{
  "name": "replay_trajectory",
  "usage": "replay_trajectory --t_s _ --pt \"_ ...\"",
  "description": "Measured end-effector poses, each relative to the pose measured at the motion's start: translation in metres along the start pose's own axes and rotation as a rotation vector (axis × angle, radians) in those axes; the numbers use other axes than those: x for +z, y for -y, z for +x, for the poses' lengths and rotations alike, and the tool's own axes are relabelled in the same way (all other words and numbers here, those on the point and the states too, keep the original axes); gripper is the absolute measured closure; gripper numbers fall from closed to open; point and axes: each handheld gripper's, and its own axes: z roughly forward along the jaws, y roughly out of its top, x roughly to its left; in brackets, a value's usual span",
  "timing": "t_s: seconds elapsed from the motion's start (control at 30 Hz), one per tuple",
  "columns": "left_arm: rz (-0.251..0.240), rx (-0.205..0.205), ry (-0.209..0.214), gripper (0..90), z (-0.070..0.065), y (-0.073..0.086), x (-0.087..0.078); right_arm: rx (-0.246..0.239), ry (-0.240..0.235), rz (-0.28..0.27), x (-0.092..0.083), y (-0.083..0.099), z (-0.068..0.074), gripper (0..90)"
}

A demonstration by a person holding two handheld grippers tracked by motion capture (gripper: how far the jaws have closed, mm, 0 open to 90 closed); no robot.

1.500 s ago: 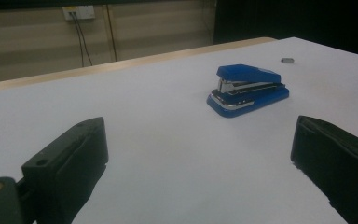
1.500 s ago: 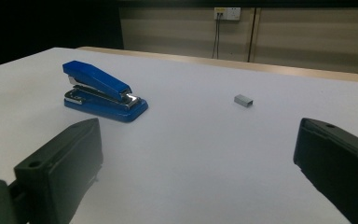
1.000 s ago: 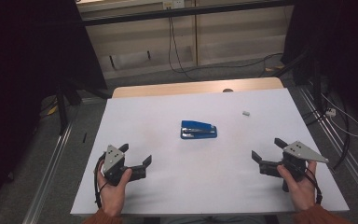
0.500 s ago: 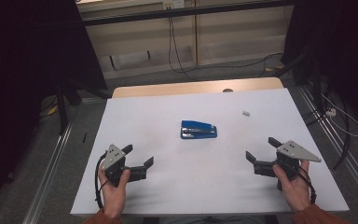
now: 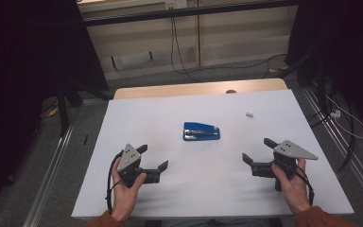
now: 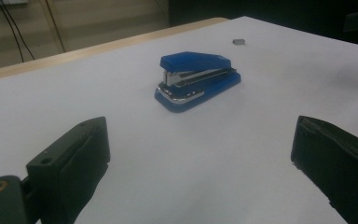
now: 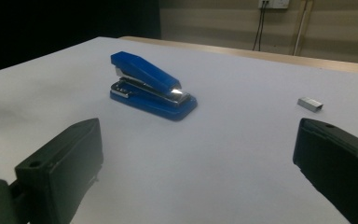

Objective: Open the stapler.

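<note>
A blue stapler lies flat on the white table top, near its middle. Both gripper views show the stapler ahead of the jaws. A small strip of staples rests on the table to the stapler's far right. My left gripper hovers at the front left, held in a hand, open and with nothing in it. My right gripper hovers at the front right, open as well, its jaws wide apart and pointing toward the stapler.
A wooden strip edges the table's far side. Metal rails run along both sides of the table. Cables trail on the floor at the right, and dark curtains hang at left and right.
Both grippers have shifted slightly toward the front of the table and inward. Both stay open. The stapler and the staples have not moved.
</note>
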Motion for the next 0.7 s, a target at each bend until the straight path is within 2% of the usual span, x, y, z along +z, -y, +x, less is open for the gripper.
replay_trajectory --t_s 0.1,0.17,0.33,0.37,0.4,0.6,0.7 --pt "0.015 -0.016 -0.001 4.7 0.001 0.000 0.005 -0.037 -0.024 0.019 0.003 -0.001 0.003 1.3" --pt "0.025 -0.044 0.004 5.2 0.002 0.000 0.008 -0.046 -0.027 0.014 0.006 -0.002 0.006 1.5" --pt "0.021 -0.040 -0.008 5.2 0.002 -0.003 0.011 -0.058 -0.044 0.006 0.012 -0.005 0.009 1.5" --pt "0.011 -0.029 -0.009 5.2 0.002 -0.006 0.013 -0.053 -0.096 -0.007 0.014 -0.005 0.009 0.8" --pt "0.011 -0.029 -0.009 5.2 0.002 -0.006 0.013 -0.057 -0.109 -0.009 0.015 -0.005 0.010 0.5" --pt "0.009 -0.016 0.016 5.6 -0.001 -0.015 0.022 -0.074 -0.125 0.002 0.026 -0.009 0.017 1.7" --pt "0.003 0.012 0.037 5.6 -0.005 -0.021 0.033 -0.093 -0.126 0.002 0.030 -0.012 0.021 2.9"
